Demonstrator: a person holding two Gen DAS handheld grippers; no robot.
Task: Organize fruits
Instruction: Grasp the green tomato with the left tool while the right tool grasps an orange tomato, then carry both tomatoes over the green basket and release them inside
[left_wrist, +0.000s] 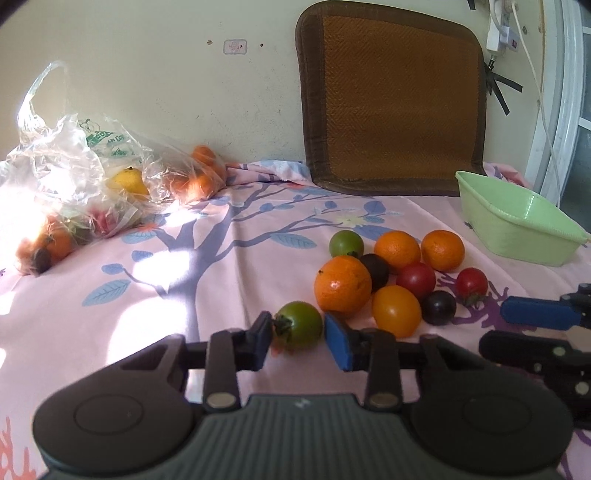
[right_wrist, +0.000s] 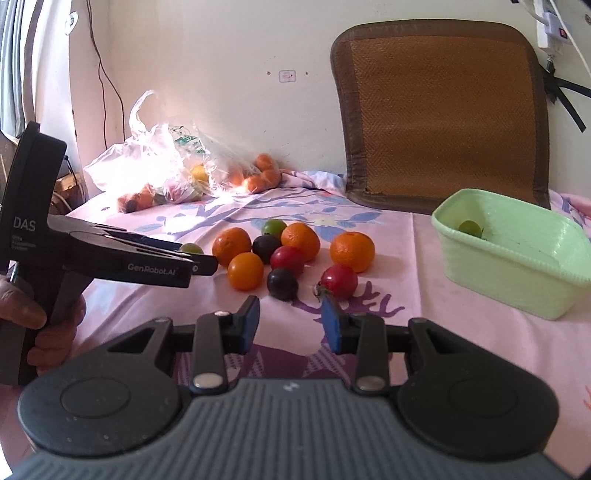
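A cluster of fruits lies on the pink flowered cloth: oranges (left_wrist: 342, 284), a yellow tomato (left_wrist: 396, 311), red tomatoes (left_wrist: 416, 279), dark plums (left_wrist: 439, 307) and a green fruit (left_wrist: 346, 243). My left gripper (left_wrist: 298, 338) is open with its pads on either side of a green tomato (left_wrist: 299, 325), left pad touching the stem. My right gripper (right_wrist: 290, 325) is open and empty, just in front of a red tomato (right_wrist: 339, 281). A light green basket (right_wrist: 517, 273) at the right holds one green fruit (right_wrist: 470, 228).
A clear plastic bag (left_wrist: 85, 173) with more fruit lies at the back left by the wall. A brown woven cushion (left_wrist: 391, 96) leans on the wall behind the basket. A power strip and cables (left_wrist: 498, 33) hang at the upper right.
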